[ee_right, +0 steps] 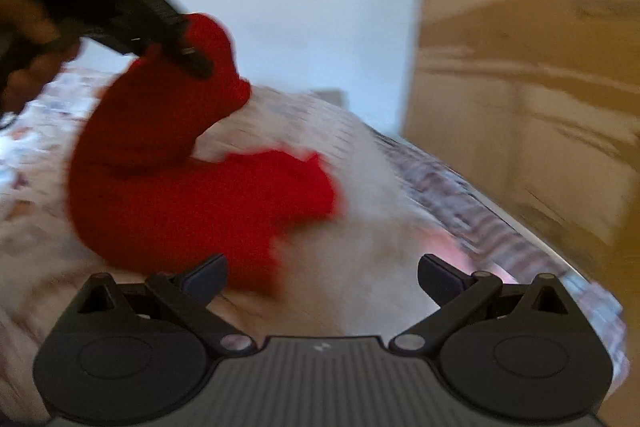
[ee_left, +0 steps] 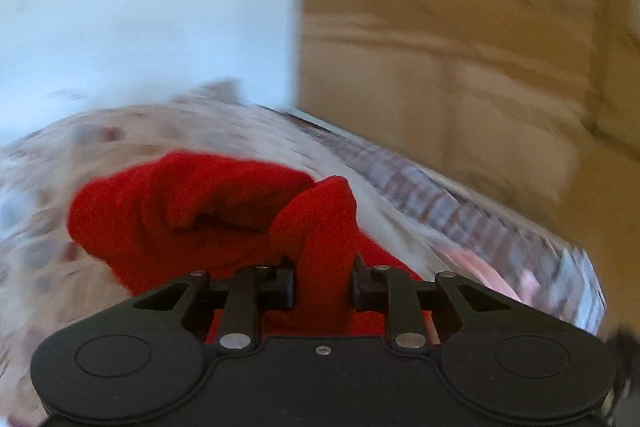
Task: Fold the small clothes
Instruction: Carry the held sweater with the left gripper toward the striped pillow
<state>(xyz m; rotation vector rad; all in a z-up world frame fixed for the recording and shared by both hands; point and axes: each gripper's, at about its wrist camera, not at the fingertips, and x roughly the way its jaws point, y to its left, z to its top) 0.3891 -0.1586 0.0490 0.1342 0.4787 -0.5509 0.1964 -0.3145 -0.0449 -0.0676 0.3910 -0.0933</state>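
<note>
Two grippers: the left gripper (ee_left: 323,281) pinches a bunched fold of the one red garment (ee_right: 180,195) and holds it lifted, the rest trailing onto the patterned bedspread (ee_right: 360,147). The right gripper (ee_right: 322,277), fingers spread and empty, sits just beside the cloth's lower edge.

There is one red garment (ee_right: 180,203). It lies on one patterned bed cover (ee_right: 360,155). There are two grippers, the left gripper (ee_left: 323,281) and the right gripper (ee_right: 322,277). One hand (ee_right: 28,39) is visible.
</note>
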